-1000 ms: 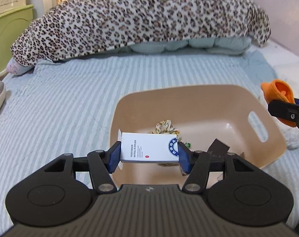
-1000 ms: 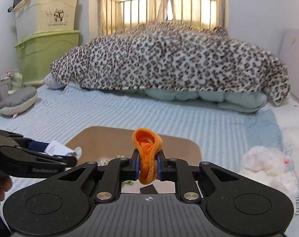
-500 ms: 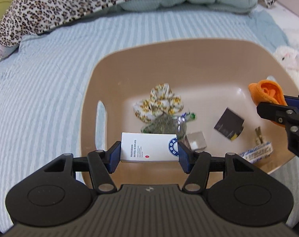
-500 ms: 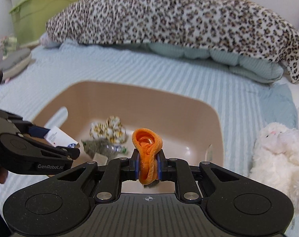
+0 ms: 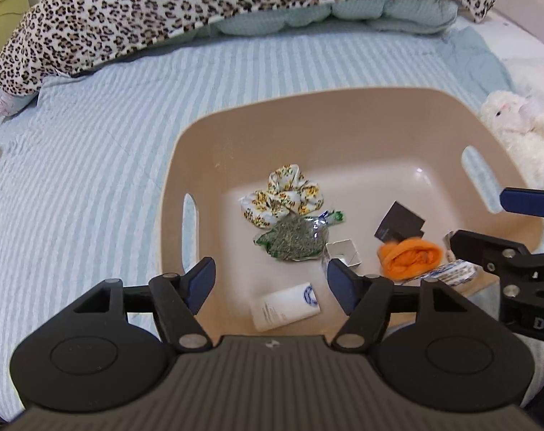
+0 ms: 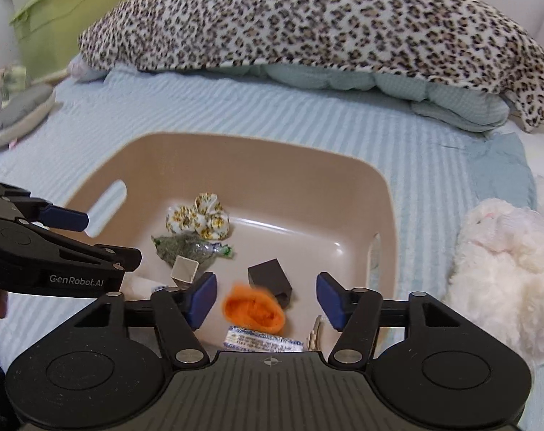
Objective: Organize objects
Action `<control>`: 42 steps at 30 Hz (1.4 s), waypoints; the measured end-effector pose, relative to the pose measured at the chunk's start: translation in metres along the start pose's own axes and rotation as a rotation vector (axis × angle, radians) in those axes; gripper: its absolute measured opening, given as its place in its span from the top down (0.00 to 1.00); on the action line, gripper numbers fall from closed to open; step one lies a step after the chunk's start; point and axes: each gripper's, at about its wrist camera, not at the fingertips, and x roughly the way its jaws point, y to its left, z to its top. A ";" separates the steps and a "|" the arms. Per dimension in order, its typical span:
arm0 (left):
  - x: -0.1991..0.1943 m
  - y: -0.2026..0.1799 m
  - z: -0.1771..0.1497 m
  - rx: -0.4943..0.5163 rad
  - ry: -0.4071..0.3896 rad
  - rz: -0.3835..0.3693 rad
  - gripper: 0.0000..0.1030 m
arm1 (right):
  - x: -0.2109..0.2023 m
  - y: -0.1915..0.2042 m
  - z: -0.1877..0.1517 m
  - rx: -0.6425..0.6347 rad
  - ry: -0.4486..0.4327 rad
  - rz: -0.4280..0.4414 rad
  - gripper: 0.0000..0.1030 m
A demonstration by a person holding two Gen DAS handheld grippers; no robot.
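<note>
Here, left gripper (image 5: 270, 276), jaws spread and empty, hangs over the tan basin's near rim (image 5: 171, 194); the white box (image 5: 285, 306) lies below. Rightward, the orange cloth (image 6: 253, 309) lies beneath the likewise spread right gripper (image 6: 265, 299), bare floor beyond.

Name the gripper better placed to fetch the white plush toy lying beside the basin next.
Right. The white plush toy lies on the bed just past the basin on the right gripper side; its fingers are open and empty. The left gripper, also open, sits across the basin.
</note>
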 end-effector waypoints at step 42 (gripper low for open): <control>-0.180 0.009 -0.139 -0.062 -0.260 -0.034 0.31 | -0.175 0.028 -0.106 0.101 -0.187 -0.018 0.07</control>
